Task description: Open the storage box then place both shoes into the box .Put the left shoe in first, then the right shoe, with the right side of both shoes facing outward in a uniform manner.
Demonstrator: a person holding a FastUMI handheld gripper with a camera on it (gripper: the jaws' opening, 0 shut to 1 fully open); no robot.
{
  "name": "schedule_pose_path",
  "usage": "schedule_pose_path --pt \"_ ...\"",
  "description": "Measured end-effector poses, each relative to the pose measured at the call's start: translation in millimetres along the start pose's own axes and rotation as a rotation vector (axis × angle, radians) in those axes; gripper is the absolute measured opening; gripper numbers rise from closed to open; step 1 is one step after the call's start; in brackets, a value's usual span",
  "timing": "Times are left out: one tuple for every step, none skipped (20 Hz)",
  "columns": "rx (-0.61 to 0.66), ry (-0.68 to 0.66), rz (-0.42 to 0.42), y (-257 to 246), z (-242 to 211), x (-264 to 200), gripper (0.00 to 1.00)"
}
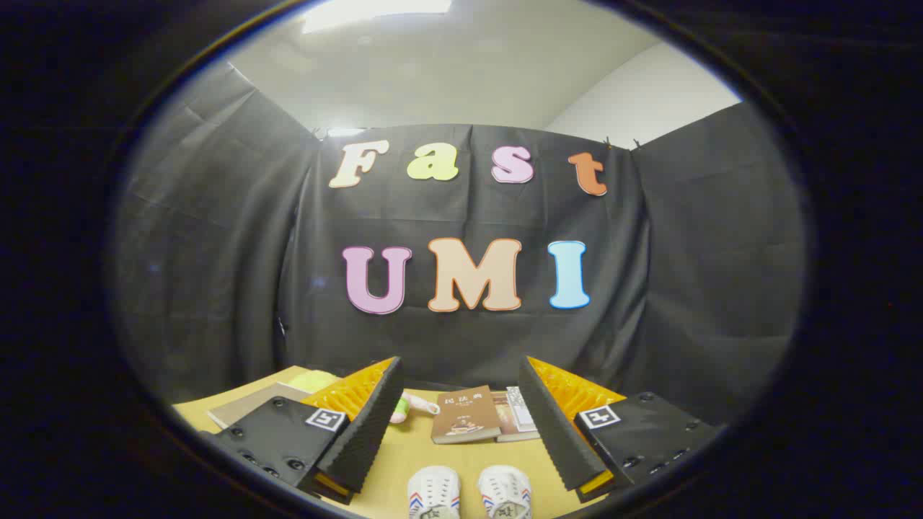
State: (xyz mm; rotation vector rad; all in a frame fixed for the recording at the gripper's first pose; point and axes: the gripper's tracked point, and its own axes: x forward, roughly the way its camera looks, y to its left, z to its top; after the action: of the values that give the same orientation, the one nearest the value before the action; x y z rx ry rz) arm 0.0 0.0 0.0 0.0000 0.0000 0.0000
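Table (404, 461) holds 2 shoes (469, 494), 2 books (483, 417); tool (461, 414) open.

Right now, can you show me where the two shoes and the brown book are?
Left white shoe (433, 491), gripper view: on its toe.
Right white shoe (505, 490), gripper view: on its toe.
Brown book (464, 414), gripper view: middle of its cover.
Gripper (461, 411), gripper view: open, empty.

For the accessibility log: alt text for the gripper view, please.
The open gripper hangs above a wooden table, two white shoes side by side between its fingers. Beyond lie a brown book and a second book.
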Motion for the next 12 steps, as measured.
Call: schedule_pose_path --pt "0.002 0.003 0.005 4.4 1.0 0.6 1.00" --pt "-0.003 0.008 0.005 5.5 0.6 0.9 1.00" --pt "-0.011 0.006 0.004 6.5 4.1 0.0 1.00" --pt "-0.021 -0.001 0.006 8.8 7.9 -0.4 1.00" --pt "-0.030 -0.010 0.005 9.5 11.6 -0.9 1.00" --pt "-0.036 -0.018 0.006 9.8 12.9 -1.0 1.00" --pt "-0.039 -0.027 0.009 11.7 15.9 -0.7 1.00" --pt "-0.038 -0.030 0.015 14.7 16.1 -0.3 1.00" --pt "-0.033 -0.031 0.024 18.9 17.2 -0.4 1.00" --pt "-0.032 -0.034 0.029 20.9 17.7 -1.4 1.00" --pt "-0.037 -0.041 0.036 23.5 19.6 -2.4 1.00" --pt "-0.050 -0.050 0.038 25.0 19.9 -4.4 1.00"
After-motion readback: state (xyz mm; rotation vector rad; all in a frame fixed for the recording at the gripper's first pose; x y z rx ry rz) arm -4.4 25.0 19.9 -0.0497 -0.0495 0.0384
